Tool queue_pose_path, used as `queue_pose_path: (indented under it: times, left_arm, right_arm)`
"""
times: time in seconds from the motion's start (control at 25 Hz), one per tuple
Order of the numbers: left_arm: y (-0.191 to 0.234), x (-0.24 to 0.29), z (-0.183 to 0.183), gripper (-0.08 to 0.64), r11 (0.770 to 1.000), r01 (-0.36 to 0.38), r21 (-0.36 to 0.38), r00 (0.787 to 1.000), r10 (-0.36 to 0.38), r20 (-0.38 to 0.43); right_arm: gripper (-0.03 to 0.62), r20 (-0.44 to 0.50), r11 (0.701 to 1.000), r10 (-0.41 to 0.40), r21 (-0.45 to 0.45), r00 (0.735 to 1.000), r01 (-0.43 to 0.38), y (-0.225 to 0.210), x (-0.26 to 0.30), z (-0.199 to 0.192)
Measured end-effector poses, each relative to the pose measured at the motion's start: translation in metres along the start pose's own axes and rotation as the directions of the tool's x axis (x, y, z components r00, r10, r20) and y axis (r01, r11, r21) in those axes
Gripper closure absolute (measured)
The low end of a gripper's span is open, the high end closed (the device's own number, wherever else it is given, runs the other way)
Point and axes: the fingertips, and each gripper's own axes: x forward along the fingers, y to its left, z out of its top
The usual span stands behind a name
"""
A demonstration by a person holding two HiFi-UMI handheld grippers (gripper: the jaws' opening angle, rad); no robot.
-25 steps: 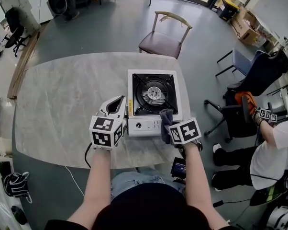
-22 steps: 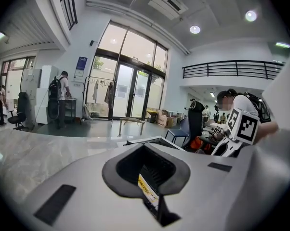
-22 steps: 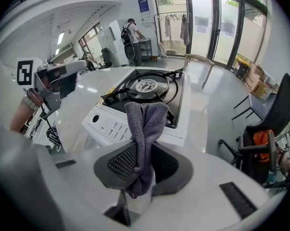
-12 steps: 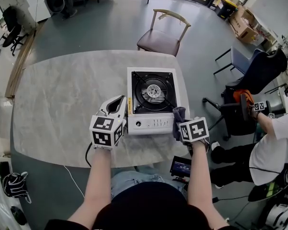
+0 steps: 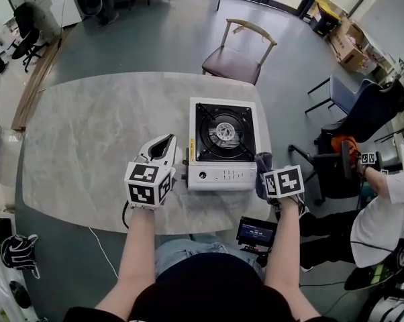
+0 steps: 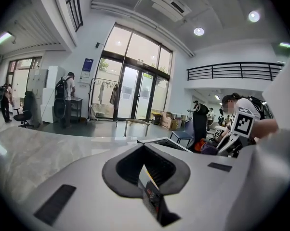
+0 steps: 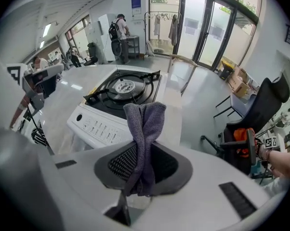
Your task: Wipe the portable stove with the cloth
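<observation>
The right gripper (image 7: pixel 141 170) is pinching the cloth (image 7: pixel 144 124) at the stove's (image 5: pixel 223 175) 4 o'clock corner while the left gripper (image 5: pixel 163 149) is sitting closed and empty at 9 o'clock, so hard wiping is risking sliding the stove.

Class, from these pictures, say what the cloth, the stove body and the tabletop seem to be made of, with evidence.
Cloth: soft purple-grey fabric, perhaps microfibre; fuzzy nap, limp folds.
Stove body: probably white-painted sheet metal; smooth, slightly glossy.
Tabletop: grey, veined, polished; marble or imitation, unclear.
</observation>
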Motion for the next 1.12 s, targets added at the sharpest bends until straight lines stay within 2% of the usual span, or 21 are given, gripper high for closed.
queue_pose_path:
  times: [0.12, 0.2, 0.28, 0.36, 0.4, 0.56, 0.68, 0.76, 0.88, 0.92, 0.96, 1.0, 1.12]
  left_arm:
    - [0.011, -0.006, 0.000, 0.549, 1.000, -0.019, -0.005, 1.000, 0.019, 0.004]
    - [0.016, -0.009, 0.002, 0.549, 1.000, -0.026, -0.005, 1.000, 0.027, 0.007]
    - [0.020, -0.012, 0.004, 0.549, 0.999, -0.036, -0.005, 0.999, 0.036, 0.010]
    - [0.026, -0.017, 0.006, 0.549, 0.999, -0.049, -0.003, 0.999, 0.049, 0.012]
    - [0.030, -0.020, 0.006, 0.549, 0.998, -0.055, -0.002, 0.998, 0.055, 0.012]
    - [0.046, -0.033, 0.003, 0.549, 0.997, -0.083, -0.002, 0.997, 0.083, 0.007]
    - [0.059, -0.042, -0.001, 0.549, 0.994, -0.107, -0.008, 0.994, 0.107, 0.002]
    - [0.066, -0.048, -0.003, 0.549, 0.993, -0.121, -0.013, 0.993, 0.121, 0.000]
    - [0.071, -0.051, -0.004, 0.549, 0.991, -0.133, -0.016, 0.991, 0.133, -0.001]
    - [0.071, -0.051, -0.003, 0.549, 0.991, -0.134, -0.016, 0.991, 0.134, 0.000]
    - [0.072, -0.051, -0.002, 0.549, 0.991, -0.135, -0.017, 0.991, 0.135, 0.000]
    - [0.073, -0.052, -0.002, 0.549, 0.991, -0.136, -0.018, 0.991, 0.136, 0.002]
    - [0.078, -0.053, -0.002, 0.549, 0.990, -0.136, -0.021, 0.991, 0.136, 0.008]
  right_arm:
    - [0.505, 0.102, 0.997, 0.073, 0.027, 0.992, -0.076, 0.018, -0.016, 0.031]
    - [0.505, 0.178, 0.983, 0.157, 0.065, 0.971, -0.171, 0.038, -0.023, 0.054]
    - [0.505, 0.247, 0.948, 0.255, 0.126, 0.935, -0.292, 0.060, -0.024, 0.074]
    - [0.505, 0.287, 0.910, 0.320, 0.173, 0.903, -0.377, 0.081, -0.020, 0.087]
    - [0.505, 0.290, 0.901, 0.333, 0.184, 0.898, -0.393, 0.090, -0.015, 0.090]
    - [0.505, 0.267, 0.898, 0.324, 0.216, 0.908, -0.384, 0.113, 0.006, 0.095]
    - [0.505, 0.275, 0.877, 0.312, 0.285, 0.910, -0.387, 0.124, 0.020, 0.098]
    - [0.505, 0.280, 0.846, 0.295, 0.367, 0.913, -0.386, 0.128, 0.031, 0.099]
    - [0.505, 0.286, 0.761, 0.289, 0.510, 0.914, -0.400, 0.130, 0.045, 0.101]
    - [0.505, 0.282, 0.748, 0.281, 0.534, 0.918, -0.393, 0.129, 0.049, 0.101]
    - [0.505, 0.273, 0.753, 0.266, 0.540, 0.924, -0.376, 0.128, 0.053, 0.100]
    - [0.505, 0.263, 0.770, 0.249, 0.530, 0.932, -0.356, 0.128, 0.055, 0.099]
    - [0.505, 0.241, 0.835, 0.211, 0.460, 0.947, -0.303, 0.132, 0.058, 0.099]
